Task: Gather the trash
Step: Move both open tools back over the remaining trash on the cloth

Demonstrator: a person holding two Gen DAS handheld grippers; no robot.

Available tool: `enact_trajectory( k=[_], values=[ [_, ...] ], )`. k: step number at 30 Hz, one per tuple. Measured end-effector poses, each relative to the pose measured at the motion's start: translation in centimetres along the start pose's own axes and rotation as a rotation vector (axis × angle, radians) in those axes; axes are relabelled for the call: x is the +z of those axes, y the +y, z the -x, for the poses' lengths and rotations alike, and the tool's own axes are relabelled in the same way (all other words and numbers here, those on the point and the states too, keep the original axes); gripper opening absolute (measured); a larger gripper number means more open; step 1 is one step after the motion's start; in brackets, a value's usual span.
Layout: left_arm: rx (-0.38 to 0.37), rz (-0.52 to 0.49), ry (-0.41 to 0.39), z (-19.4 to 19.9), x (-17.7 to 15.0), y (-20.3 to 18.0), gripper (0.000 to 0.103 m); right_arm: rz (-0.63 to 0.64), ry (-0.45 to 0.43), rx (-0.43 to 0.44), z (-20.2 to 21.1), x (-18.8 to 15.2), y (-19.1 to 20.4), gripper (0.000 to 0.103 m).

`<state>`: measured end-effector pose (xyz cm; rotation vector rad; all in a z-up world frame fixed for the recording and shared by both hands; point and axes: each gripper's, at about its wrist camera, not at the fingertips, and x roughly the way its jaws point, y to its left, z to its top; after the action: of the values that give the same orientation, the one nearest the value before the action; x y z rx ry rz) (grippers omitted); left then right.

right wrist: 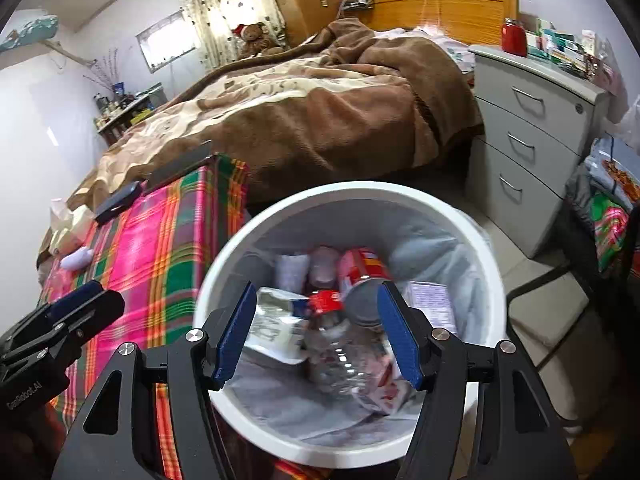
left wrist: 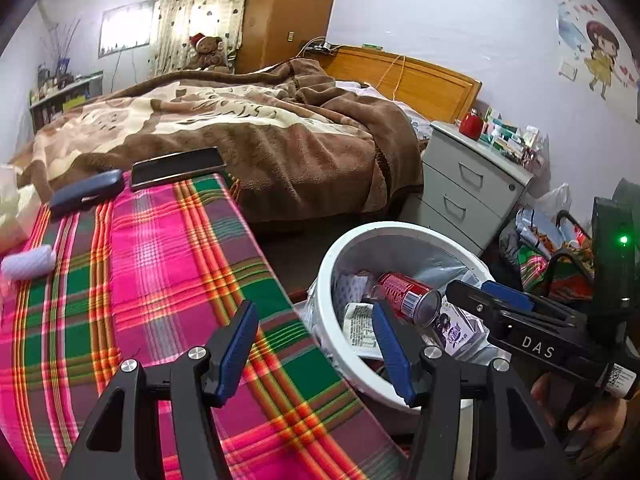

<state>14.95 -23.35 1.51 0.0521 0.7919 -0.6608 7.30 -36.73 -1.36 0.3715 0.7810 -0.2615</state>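
Observation:
A white trash bin (right wrist: 248, 248) with a grey liner stands beside the plaid-covered table (left wrist: 168, 264). In it lie a red can (right wrist: 360, 264), a clear plastic bottle (right wrist: 344, 348) with a red cap, a purple carton (left wrist: 456, 328) and wrappers. My right gripper (right wrist: 318, 328) is open above the bin, with the blurred bottle between and below its fingers. My left gripper (left wrist: 316, 344) is open and empty over the table's right edge, next to the bin (left wrist: 332, 264). A white foam net (left wrist: 30, 262) lies on the table's left side. The right gripper also shows in the left wrist view (left wrist: 492, 300).
A phone (left wrist: 176, 168) and a dark case (left wrist: 86, 196) lie at the table's far end, with tissue at its left corner (left wrist: 12, 208). Behind stands a bed with a brown blanket (left wrist: 248, 124). A grey drawer cabinet (right wrist: 532, 128) and bags (right wrist: 608, 216) are to the right of the bin.

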Motion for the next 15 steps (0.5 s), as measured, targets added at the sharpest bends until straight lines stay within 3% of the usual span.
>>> enact_trajectory(
  k=[15],
  values=[
    [0.096, 0.099, -0.045, 4.0, -1.3, 6.5, 0.059, 0.083, -0.013, 0.089, -0.7, -0.2, 5.9, 0.064]
  ],
)
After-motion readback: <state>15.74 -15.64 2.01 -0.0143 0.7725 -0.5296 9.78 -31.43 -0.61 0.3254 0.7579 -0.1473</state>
